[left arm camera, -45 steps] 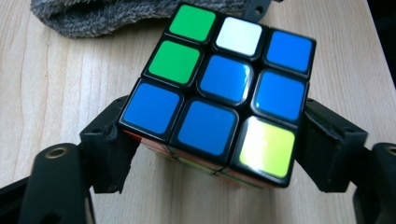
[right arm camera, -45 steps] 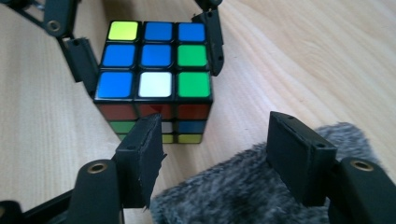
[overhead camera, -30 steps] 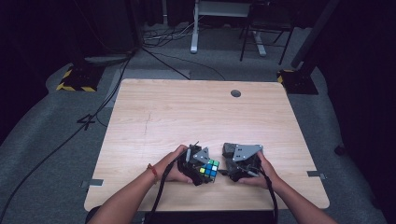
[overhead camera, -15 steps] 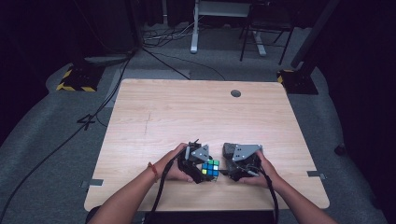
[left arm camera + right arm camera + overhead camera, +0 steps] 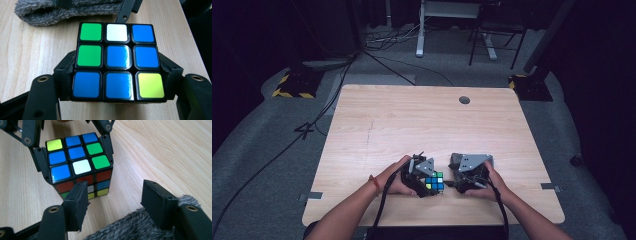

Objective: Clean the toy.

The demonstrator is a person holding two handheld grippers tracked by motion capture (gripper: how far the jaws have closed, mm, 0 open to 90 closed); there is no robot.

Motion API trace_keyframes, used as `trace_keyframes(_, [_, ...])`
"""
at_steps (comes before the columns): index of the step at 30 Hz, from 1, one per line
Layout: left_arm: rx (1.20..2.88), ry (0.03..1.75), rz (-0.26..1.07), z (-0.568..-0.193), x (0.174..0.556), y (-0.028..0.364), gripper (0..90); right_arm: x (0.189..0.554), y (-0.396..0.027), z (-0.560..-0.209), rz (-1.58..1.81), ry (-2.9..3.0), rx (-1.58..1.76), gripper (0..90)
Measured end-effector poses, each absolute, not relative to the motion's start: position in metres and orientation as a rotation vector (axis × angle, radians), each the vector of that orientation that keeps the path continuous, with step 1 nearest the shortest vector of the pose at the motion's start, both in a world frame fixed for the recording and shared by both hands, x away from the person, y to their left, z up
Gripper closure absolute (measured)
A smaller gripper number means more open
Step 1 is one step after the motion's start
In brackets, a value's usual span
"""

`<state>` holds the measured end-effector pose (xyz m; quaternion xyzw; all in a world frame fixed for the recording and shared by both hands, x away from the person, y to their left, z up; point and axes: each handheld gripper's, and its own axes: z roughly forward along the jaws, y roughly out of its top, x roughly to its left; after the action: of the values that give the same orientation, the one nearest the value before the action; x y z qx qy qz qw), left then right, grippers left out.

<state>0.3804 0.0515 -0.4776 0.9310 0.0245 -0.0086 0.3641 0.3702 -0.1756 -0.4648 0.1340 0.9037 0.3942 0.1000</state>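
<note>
A scrambled Rubik's cube (image 5: pixel 435 182) stands on the table near its front edge, its top face mostly blue with green, white and yellow squares (image 5: pixel 117 61). My left gripper (image 5: pixel 117 82) has just been closing and is shut on the cube, with one jaw pressed on each side. Its jaws flank the cube (image 5: pixel 77 160) in the right gripper view. My right gripper (image 5: pixel 116 195) is open just short of the cube, with nothing between its pads. A grey fuzzy cloth (image 5: pixel 140 225) lies under it.
The light wooden table (image 5: pixel 422 120) has a small round hole (image 5: pixel 464 100) near its far edge. The grey cloth (image 5: pixel 62 10) lies just beyond the cube. Black cables trail off the front edge, and desk and chair legs stand on the grey floor behind.
The left jaws sit tighter against the cube than a second ago. Both hands and the cube stay in the same spot near the front edge.
</note>
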Motion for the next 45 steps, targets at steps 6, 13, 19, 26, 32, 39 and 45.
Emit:
trace_keyframes(6, [2.376,0.066,-0.012,-0.478,0.38,0.053,33.0,0.37,-0.175,-0.46,1.195,2.651,0.399,39.2])
trace_keyframes(13, [2.382,0.054,-0.009,-0.478,0.377,0.051,33.3,0.367,-0.167,-0.449,1.197,2.61,0.343,39.6])
trace_keyframes(19, [2.34,0.064,0.023,-0.475,0.378,0.053,33.6,0.369,-0.174,-0.451,1.203,2.632,0.374,39.9])
trace_keyframes(26, [2.267,0.083,0.061,-0.47,0.377,0.05,33.6,0.374,-0.184,-0.452,1.166,2.639,0.397,38.9])
trace_keyframes(32, [2.238,0.089,0.066,-0.473,0.379,0.047,33.5,0.375,-0.188,-0.449,1.178,2.62,0.402,39.7])
trace_keyframes(39, [2.259,0.094,0.045,-0.479,0.379,0.046,33.2,0.374,-0.18,-0.451,1.151,2.634,0.375,40.4])
trace_keyframes(45, [2.266,0.094,0.047,-0.479,0.379,0.049,33.2,0.373,-0.172,-0.446,1.155,2.621,0.346,40.7])
